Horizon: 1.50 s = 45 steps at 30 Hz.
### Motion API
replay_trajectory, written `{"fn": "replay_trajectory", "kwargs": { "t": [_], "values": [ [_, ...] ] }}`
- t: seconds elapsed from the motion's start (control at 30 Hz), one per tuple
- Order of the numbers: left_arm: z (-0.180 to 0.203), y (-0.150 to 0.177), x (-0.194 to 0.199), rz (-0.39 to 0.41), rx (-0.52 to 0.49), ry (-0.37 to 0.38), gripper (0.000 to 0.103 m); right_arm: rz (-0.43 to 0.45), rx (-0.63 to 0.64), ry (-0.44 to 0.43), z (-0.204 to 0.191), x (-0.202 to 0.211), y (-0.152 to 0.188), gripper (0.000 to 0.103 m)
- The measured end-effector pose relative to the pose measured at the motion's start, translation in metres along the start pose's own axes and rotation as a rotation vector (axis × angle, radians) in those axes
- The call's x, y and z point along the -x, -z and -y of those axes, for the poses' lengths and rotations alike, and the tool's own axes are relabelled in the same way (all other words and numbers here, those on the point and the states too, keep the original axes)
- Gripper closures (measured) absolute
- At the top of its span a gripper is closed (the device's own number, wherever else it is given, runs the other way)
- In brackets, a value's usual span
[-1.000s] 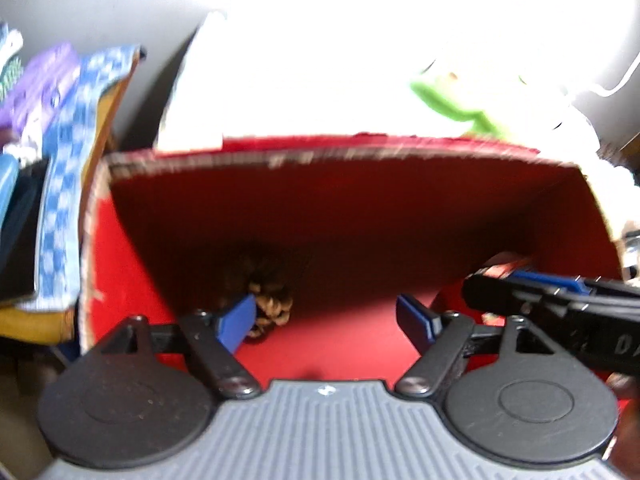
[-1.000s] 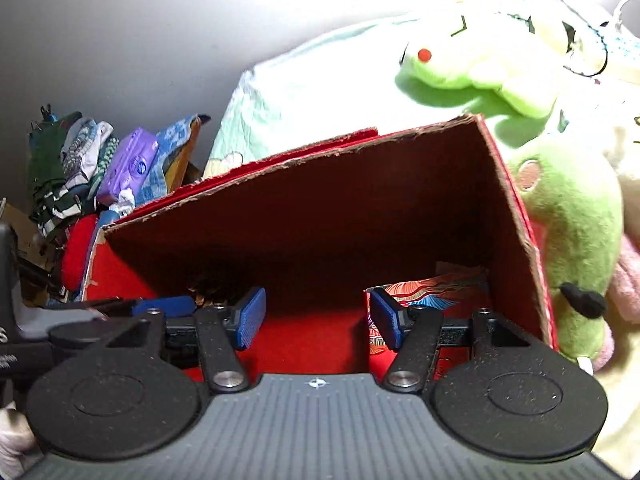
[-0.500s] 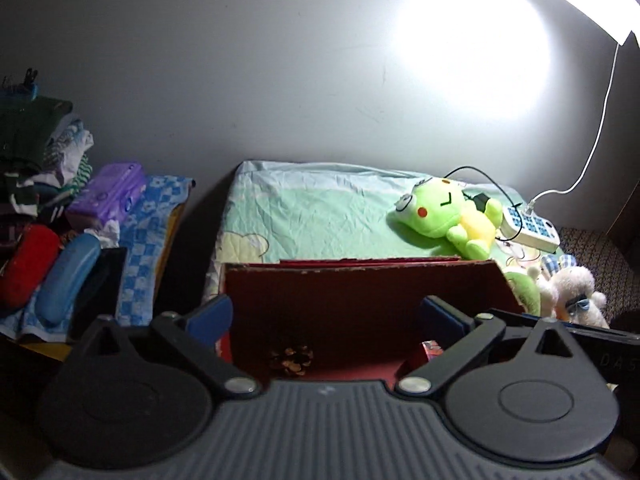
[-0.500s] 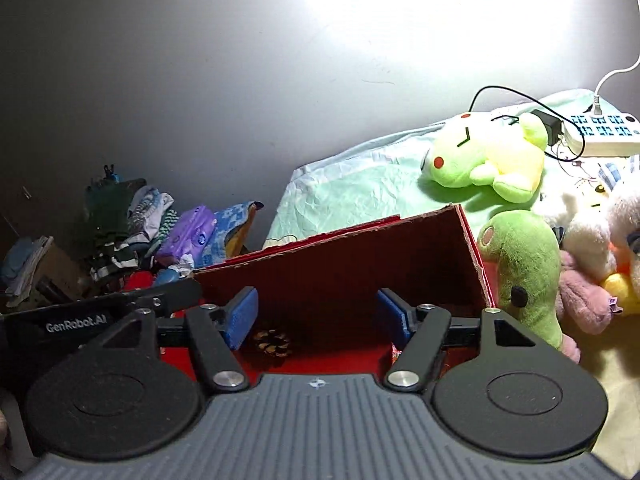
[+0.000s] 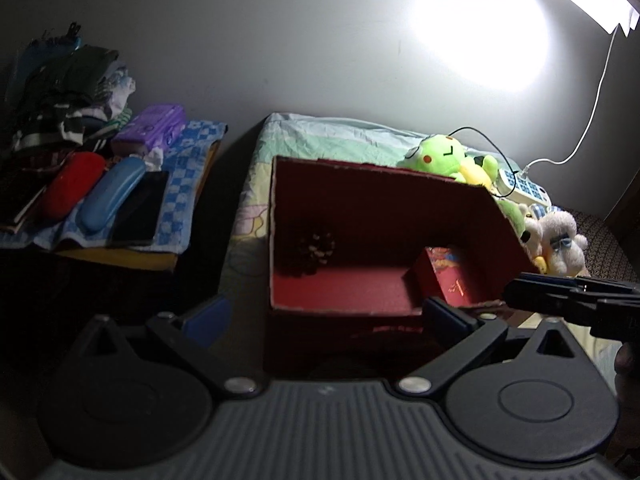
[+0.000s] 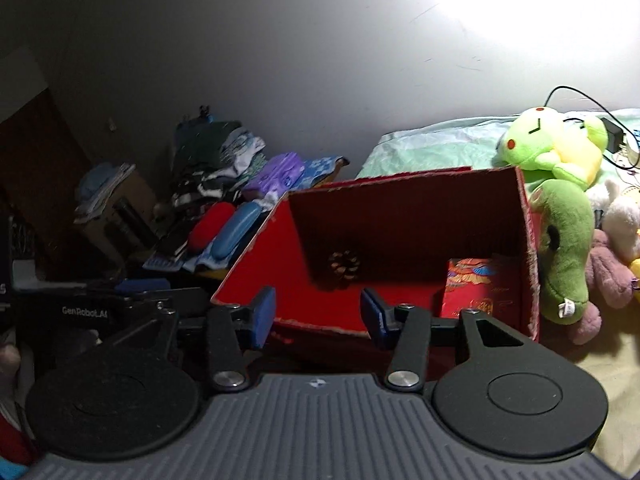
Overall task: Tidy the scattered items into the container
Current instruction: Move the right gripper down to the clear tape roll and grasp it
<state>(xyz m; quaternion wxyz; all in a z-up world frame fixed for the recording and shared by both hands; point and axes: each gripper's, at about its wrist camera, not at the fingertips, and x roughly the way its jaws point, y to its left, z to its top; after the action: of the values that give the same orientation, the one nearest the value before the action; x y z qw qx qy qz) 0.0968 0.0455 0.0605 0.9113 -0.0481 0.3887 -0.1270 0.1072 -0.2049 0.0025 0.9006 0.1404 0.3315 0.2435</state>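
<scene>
My left claw gaped wide and empty before the red box on the bed. My right claw was closing on nothing. Inside the box lay a pinecone and packet, beyond both claws.

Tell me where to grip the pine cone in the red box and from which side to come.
Come from above through the open top of the red box. Close across the pine cone at its round middle; it sits near the back-left corner, so keep one finger clear of the left wall.
</scene>
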Motion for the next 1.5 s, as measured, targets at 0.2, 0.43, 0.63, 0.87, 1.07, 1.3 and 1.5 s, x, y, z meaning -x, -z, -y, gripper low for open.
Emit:
{"fn": "replay_trajectory", "kwargs": {
  "t": [0.2, 0.43, 0.63, 0.87, 1.07, 1.3, 1.5],
  "values": [
    [-0.008, 0.034, -0.029, -0.124, 0.067, -0.071, 0.007, -0.165, 0.056, -0.021, -0.013, -0.045, 0.028, 0.061],
    [-0.013, 0.049, -0.057, -0.236, 0.065, -0.047, 0.03, -0.255, 0.103, 0.009, -0.021, -0.083, 0.04, 0.066],
    [-0.024, 0.051, -0.085, -0.329, 0.081, -0.025, 0.054, -0.273, 0.152, 0.022, -0.029, -0.101, 0.045, 0.074],
    [-0.033, 0.061, -0.106, -0.385, 0.089, 0.024, 0.073, -0.31, 0.191, 0.081, -0.034, -0.125, 0.051, 0.08],
    [-0.034, 0.059, -0.097, -0.379, 0.058, 0.027, 0.08, -0.301, 0.211, 0.06, -0.038, -0.12, 0.047, 0.083],
    [-0.028, 0.048, -0.059, -0.349, 0.015, 0.03, 0.08, -0.268, 0.253, -0.015, -0.05, -0.097, 0.033, 0.083],
    [-0.023, 0.026, -0.005, -0.27, 0.003, 0.014, 0.081, -0.168, 0.301, -0.105, -0.074, -0.063, 0.008, 0.083]
  ]
}}
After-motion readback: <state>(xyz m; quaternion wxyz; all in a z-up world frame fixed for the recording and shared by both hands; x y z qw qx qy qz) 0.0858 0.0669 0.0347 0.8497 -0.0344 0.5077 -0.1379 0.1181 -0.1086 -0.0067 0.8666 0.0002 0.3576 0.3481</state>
